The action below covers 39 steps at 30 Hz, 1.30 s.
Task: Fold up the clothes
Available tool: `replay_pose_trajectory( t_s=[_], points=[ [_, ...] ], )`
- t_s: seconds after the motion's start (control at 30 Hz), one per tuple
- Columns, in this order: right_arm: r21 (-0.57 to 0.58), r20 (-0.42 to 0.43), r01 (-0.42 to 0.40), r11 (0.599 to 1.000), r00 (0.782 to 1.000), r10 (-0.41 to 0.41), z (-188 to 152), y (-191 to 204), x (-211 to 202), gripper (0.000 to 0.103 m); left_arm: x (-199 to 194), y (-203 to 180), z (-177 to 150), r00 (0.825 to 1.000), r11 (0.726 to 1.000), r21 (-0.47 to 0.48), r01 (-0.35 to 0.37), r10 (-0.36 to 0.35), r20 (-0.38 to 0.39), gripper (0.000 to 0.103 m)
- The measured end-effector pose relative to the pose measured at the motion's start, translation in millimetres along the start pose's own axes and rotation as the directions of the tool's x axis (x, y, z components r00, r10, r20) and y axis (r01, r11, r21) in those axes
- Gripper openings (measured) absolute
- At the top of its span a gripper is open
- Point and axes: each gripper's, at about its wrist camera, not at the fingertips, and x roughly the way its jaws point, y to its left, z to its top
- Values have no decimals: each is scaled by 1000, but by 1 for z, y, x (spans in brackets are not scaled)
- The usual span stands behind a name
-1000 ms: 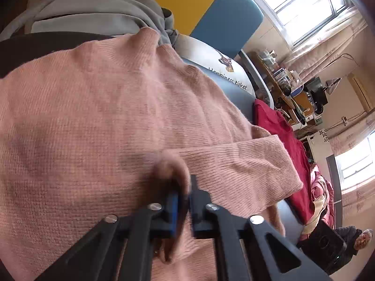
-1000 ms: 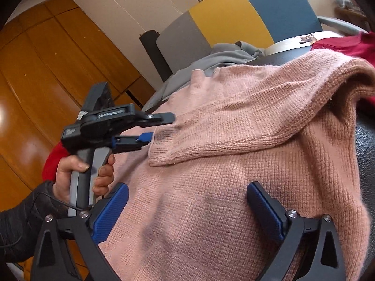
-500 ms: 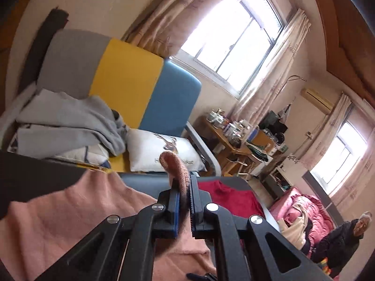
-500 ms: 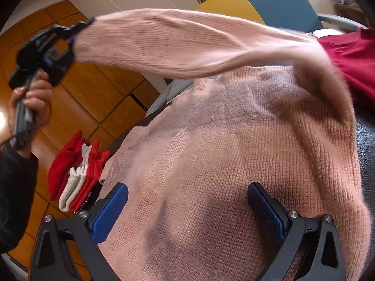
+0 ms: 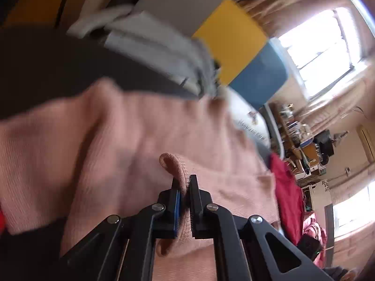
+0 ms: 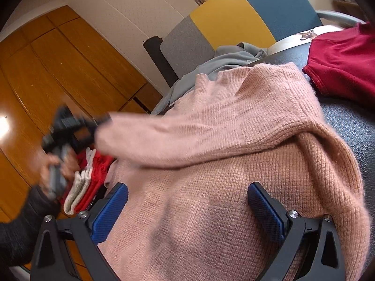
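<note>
Right now my right tool (image 6: 187,213) hangs with its jaws wide, empty, just above the body of the pink sweater (image 6: 222,210), which lies spread on the dark surface (image 6: 346,121). My left tool (image 5: 184,187) is clamped narrow on the sleeve cuff (image 5: 173,164); in the right-hand view it shows blurred at the far left edge, gripped by a hand (image 6: 50,171). The sleeve (image 6: 187,138) is what the coming move turns on, I judge: its long axis runs across the sweater from the shoulder on the right to that left tool, raised off the body, so the left hand is the one to lay it down across the chest.

Counting outward: one pink sweater, one red-and-white folded stack (image 6: 86,182) beside the left hand, one grey garment (image 6: 225,58) behind, one dark red garment (image 6: 339,65) far right.
</note>
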Motion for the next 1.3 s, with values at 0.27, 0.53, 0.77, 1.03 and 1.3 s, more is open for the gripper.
replay_pose_trajectory(
  t_s=[0.27, 0.53, 0.77, 1.03, 1.3],
  points=[
    [-9, 61, 148, 989, 987, -147, 61, -3, -26, 102, 13, 36, -21, 994, 994, -33, 106, -107, -5, 14],
    [-32, 1, 374, 927, 928, -374, 160, -45, 23, 102, 23, 19, -6, 995, 995, 28, 100, -99, -25, 26],
    [-29, -207, 472, 881, 859, -467, 175, -86, 80, 63, 38, 15, -15, 997, 992, 126, 10, -1, -71, 7],
    [-149, -168, 503, 851, 836, -523, 178, -64, 68, 23, -2, -20, 15, 987, 983, 161, 89, -108, 116, 5],
    [-68, -124, 580, 812, 803, -583, 167, -87, 67, 32, 63, 9, 36, 986, 986, 70, -148, 153, -65, 7]
  ],
)
